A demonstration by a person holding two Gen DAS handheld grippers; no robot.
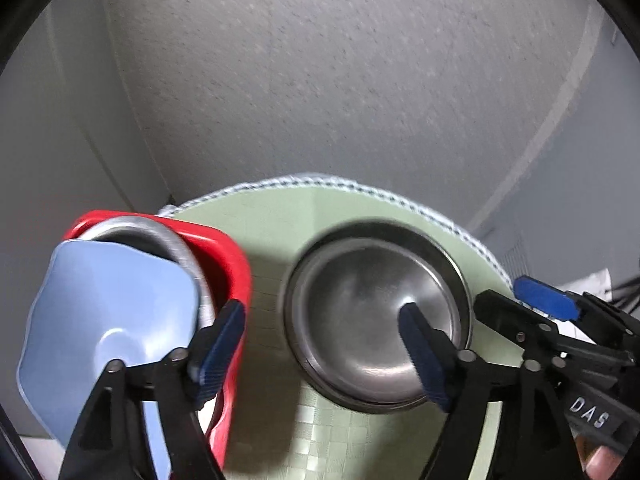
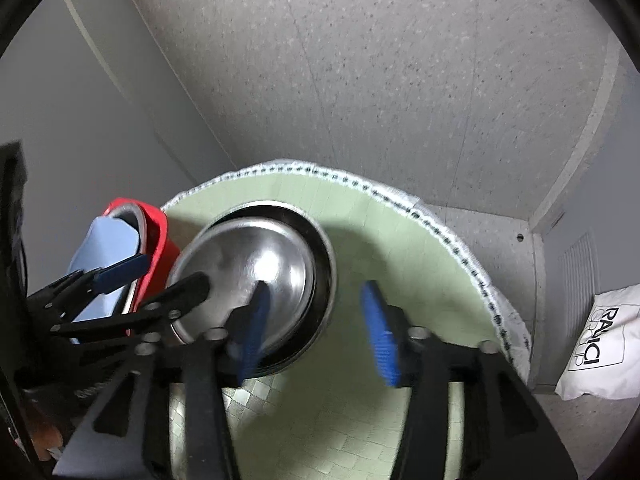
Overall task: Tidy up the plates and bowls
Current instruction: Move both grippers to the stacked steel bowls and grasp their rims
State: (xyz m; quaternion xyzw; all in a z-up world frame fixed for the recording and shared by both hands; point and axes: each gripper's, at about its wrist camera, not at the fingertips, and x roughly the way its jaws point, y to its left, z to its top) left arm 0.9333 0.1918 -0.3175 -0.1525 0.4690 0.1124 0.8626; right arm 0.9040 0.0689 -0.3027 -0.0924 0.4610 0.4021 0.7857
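- The round table, covered by a pale green checked mat with a stitched white border, carries everything; the speckled floor lies beyond its far edge.
- A red tub stands at the table's left edge, holding a blue plate on its edge and a steel plate just behind it.
- Near the table's middle sits the steel bowl — it appears nested in another steel dish whose darker rim shows round it, though blur makes the count uncertain.
- The left gripper hangs with its fingers apart, one by the tub's wall and one over the bowl's hollow, neither pressing on anything.
- The right gripper likewise stands with its fingers apart, one at the bowl's right rim and one over bare mat, gripping nothing.
- My reading: the bowl is set down and let go — a stacking step is done. The next move calls for lifting both grippers clear without nudging the rim, then looking for any dish not yet sorted.
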